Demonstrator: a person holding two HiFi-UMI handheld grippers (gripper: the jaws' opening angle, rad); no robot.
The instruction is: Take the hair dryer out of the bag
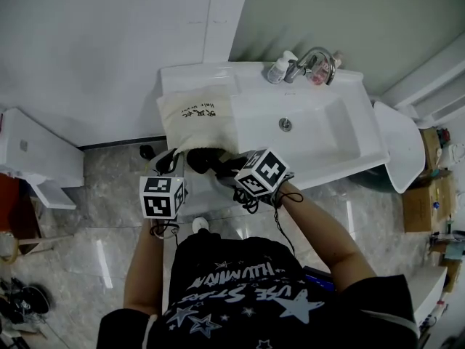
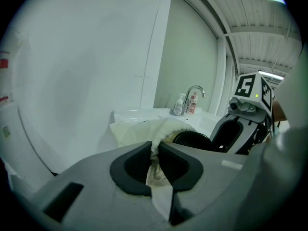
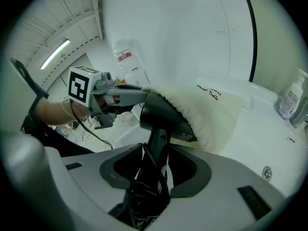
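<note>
A cream cloth bag point(image 1: 195, 121) lies on the left ledge of the white sink point(image 1: 341, 107), its mouth toward me. The black hair dryer point(image 3: 166, 117) sticks halfway out of the bag point(image 3: 202, 112), barrel end still inside. My right gripper point(image 3: 153, 170) is shut on the dryer's handle and its wound cord; it shows under its marker cube in the head view point(image 1: 240, 174). My left gripper point(image 2: 155, 165) is shut on the bag's rim point(image 2: 161, 131), pinching the cloth between its jaws; in the head view it sits left of the bag mouth point(image 1: 173, 162). The dryer's dark rear end point(image 2: 192, 139) shows beyond the pinched cloth.
A chrome tap point(image 1: 314, 58), a white pump bottle point(image 1: 278, 69) and a pink bottle point(image 1: 318, 75) stand at the back of the sink. A white wall point(image 1: 109, 42) runs behind it. A white cabinet point(image 1: 33, 158) stands at the left, cardboard boxes point(image 1: 429, 195) at the right on the tiled floor.
</note>
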